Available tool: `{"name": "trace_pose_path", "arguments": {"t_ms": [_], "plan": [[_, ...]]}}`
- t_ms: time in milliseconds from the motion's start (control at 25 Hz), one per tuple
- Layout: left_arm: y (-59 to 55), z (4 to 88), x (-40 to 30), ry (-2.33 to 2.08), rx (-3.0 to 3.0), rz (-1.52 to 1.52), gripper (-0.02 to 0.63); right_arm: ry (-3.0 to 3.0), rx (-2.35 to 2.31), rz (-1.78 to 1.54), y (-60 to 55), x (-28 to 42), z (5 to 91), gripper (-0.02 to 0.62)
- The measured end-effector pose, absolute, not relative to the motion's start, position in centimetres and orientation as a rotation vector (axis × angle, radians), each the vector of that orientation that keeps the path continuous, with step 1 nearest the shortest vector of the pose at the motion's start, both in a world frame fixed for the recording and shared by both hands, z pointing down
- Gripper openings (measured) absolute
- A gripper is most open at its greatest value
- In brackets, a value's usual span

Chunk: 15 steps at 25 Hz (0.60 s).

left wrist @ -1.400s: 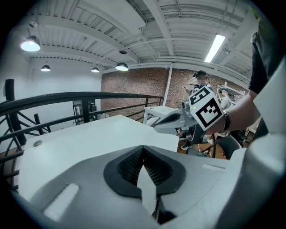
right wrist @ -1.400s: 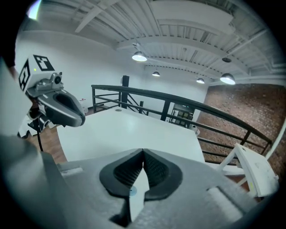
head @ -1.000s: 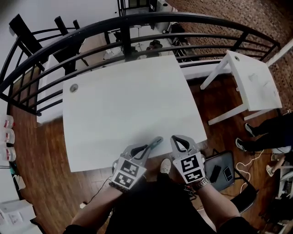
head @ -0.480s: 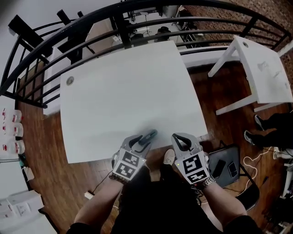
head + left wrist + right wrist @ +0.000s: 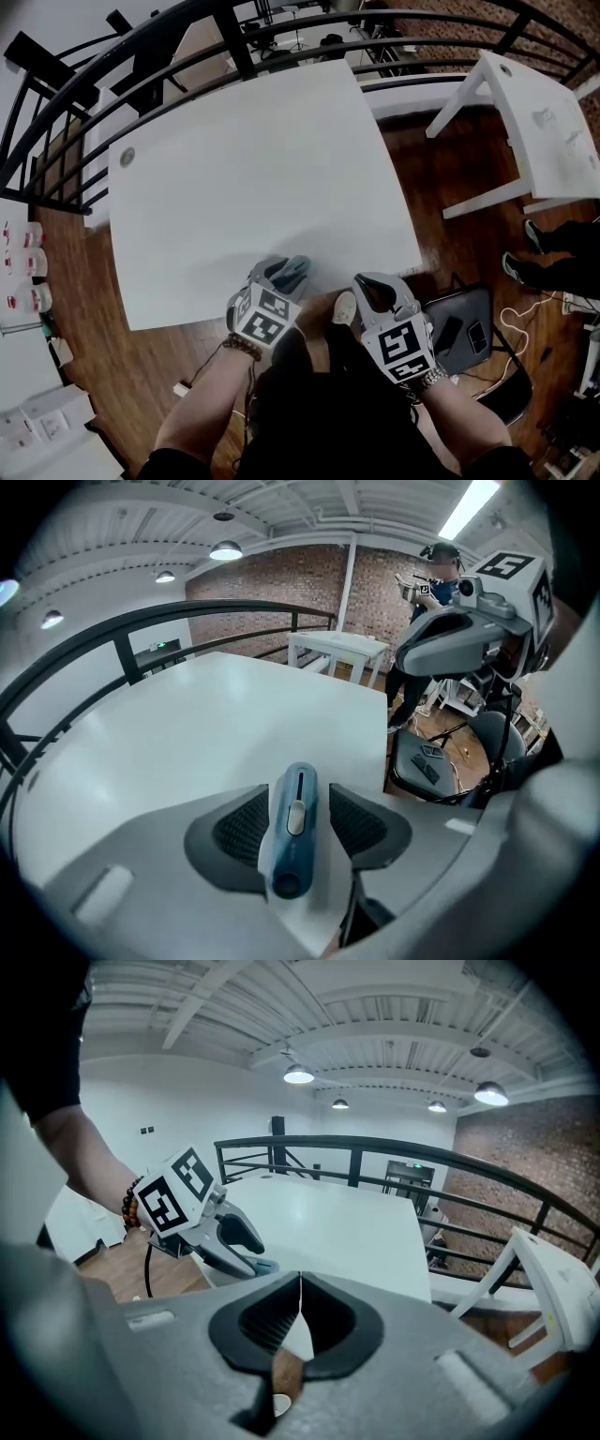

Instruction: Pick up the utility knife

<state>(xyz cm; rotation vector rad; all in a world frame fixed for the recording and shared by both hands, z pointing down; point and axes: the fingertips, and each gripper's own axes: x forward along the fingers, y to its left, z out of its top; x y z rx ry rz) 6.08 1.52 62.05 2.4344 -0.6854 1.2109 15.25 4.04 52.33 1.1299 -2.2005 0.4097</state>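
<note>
The blue utility knife (image 5: 294, 271) lies on the white table (image 5: 253, 169) close to its near edge. My left gripper (image 5: 284, 274) stands over it with its jaws opening. In the left gripper view the knife (image 5: 292, 822) sits lengthwise between the two pads (image 5: 242, 825), with a gap on each side. My right gripper (image 5: 368, 285) is shut and empty, hanging just off the table's near edge to the right. The right gripper view shows its own closed tips (image 5: 300, 1290) and the left gripper (image 5: 220, 1234) at the table's edge.
A black curved railing (image 5: 281, 37) runs behind the table. A small white side table (image 5: 544, 122) stands at the right. On the wooden floor lie a dark laptop-like case (image 5: 459, 328) and cables. A person's legs (image 5: 562, 262) are at the far right.
The left gripper came down to the table's near edge and its jaws spread. The knife, gripped and sticking up to the right before, now lies loose between them. The right gripper shifted slightly.
</note>
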Motion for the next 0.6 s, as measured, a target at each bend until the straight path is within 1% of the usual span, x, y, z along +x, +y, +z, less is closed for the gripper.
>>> {"name": "trace_pose_path", "arguments": {"t_ms": [280,360,600], "plan": [[1.3,63.3,6.4,-0.676,2.390,1.233,0.221,-2.200,1.131,0.413,4.3,16.8,52.6,-0.008],[1.2,63.2,6.3,-0.688,2.382,1.231,0.175,-2.204,1.131,0.410,4.3,16.8,52.5,-0.008],[1.1,62.1,6.1,-0.731,2.383,1.194,0.153,-2.222,1.131,0.392,4.6,16.4,51.9,-0.008]]}}
